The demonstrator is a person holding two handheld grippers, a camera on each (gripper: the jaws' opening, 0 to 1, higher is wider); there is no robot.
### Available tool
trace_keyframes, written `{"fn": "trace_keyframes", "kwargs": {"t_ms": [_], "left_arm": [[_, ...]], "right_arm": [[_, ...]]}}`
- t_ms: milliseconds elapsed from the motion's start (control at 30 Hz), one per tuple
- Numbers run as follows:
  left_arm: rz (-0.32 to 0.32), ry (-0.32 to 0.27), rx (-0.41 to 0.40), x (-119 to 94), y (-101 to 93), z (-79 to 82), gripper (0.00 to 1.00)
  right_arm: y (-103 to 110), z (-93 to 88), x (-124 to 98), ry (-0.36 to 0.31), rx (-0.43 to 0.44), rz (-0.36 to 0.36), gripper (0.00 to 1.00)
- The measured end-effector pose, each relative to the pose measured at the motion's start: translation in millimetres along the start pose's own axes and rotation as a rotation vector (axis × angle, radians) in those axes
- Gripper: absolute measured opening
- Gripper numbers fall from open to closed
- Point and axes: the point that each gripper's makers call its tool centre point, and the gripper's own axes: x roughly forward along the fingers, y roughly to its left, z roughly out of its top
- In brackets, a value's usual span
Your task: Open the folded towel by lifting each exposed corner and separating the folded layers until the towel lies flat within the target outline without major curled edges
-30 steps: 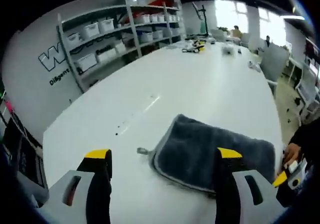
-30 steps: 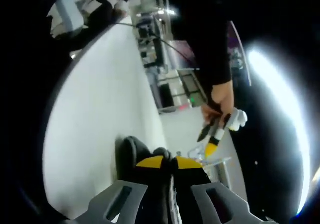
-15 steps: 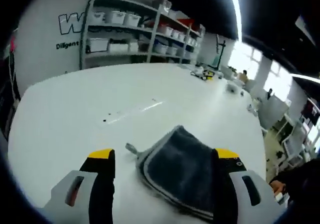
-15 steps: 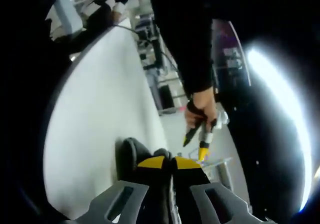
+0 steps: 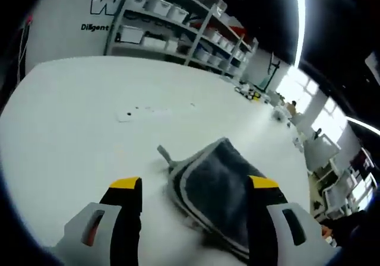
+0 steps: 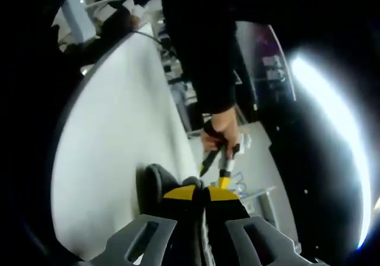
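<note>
Left gripper [image 5: 193, 186] was brought nearer the towel [image 5: 217, 189], jaws wide apart; right gripper [image 6: 199, 193] was kept clamped on towel.

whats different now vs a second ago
The left gripper, seen in the right gripper view in a person's hand, has come closer to the towel, its jaws open throughout. Its own view has swung, so the towel now lies between its jaws, nearer. The right gripper stays shut on the towel's edge; the towel remains folded on the white table.
</note>
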Motion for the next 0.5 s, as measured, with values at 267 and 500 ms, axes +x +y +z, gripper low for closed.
{"fn": "trace_keyframes", "kwargs": {"t_ms": [267, 500], "left_arm": [[0.002, 0.021, 0.004, 12.9, -3.6, -15.6, 0.63], [-0.002, 0.01, 0.0, 22.1, -7.0, -24.4, 0.53]], "right_arm": [[1.9, -4.2, -7.2, -0.001, 0.007, -0.001, 0.01], [3.6, -6.1, -8.9, -0.001, 0.013, 0.002, 0.01]]}}
